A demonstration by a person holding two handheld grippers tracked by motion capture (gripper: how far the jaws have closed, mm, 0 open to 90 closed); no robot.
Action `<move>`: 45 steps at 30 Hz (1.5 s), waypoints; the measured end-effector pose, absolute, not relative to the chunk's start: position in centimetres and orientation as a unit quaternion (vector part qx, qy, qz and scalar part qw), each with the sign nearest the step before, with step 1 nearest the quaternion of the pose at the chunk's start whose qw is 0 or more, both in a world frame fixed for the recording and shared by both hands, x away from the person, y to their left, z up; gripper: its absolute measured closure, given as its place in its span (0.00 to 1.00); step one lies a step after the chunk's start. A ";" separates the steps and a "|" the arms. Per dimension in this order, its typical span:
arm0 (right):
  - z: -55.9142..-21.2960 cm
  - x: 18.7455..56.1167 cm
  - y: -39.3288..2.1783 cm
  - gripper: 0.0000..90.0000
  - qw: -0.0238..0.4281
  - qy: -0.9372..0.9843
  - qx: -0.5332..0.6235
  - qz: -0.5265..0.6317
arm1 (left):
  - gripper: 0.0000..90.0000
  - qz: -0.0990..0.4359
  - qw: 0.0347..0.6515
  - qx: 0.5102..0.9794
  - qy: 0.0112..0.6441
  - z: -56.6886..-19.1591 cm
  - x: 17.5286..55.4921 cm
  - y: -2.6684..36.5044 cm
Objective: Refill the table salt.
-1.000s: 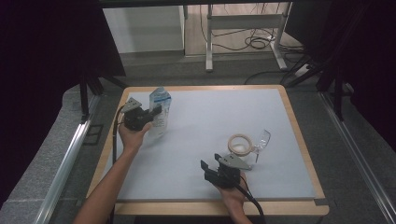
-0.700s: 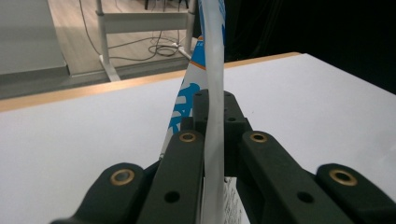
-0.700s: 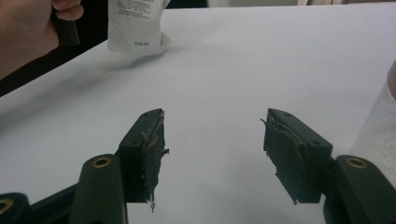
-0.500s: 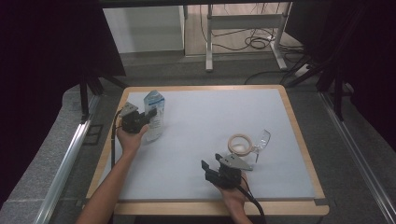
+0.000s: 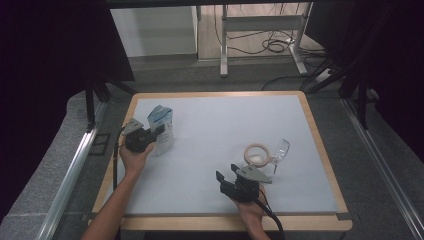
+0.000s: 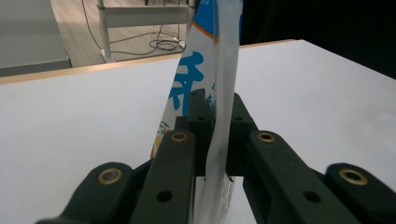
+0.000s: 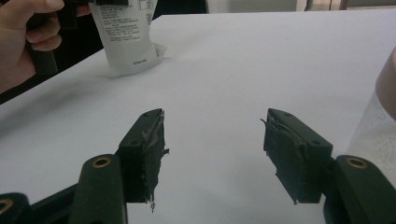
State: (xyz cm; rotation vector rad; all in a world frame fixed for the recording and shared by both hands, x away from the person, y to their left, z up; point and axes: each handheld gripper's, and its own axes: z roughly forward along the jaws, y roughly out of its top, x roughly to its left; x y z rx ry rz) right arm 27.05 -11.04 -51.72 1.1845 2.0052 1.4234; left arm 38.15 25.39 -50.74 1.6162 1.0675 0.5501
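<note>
A white pouch with blue print (image 5: 162, 125) stands upright near the table's left edge. My left gripper (image 5: 156, 135) is shut on its side seam. In the left gripper view both jaws press the thin pouch (image 6: 205, 56) flat at the left gripper (image 6: 215, 102). My right gripper (image 5: 226, 173) rests low near the front middle of the table, open with nothing between its jaws. In the right gripper view the right gripper (image 7: 212, 135) faces bare white surface, with the pouch (image 7: 126, 37) and the other hand (image 7: 23, 42) far off at the upper left.
A tan tape roll (image 5: 257, 153) and a clear plastic piece (image 5: 281, 149) lie just right of my right gripper. The clear piece (image 7: 380, 112) touches the right gripper view's right edge. The white mat (image 5: 235, 120) has a wooden rim (image 5: 320, 140).
My left gripper has drawn the pouch a little to the left and toward the person. The right gripper has stayed where it was, still open.
</note>
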 end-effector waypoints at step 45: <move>-49.0 25.8 -14.7 0.67 0.232 0.732 0.372 0.522 | 0.31 0.184 0.510 0.708 0.453 -52.6 33.6 25.3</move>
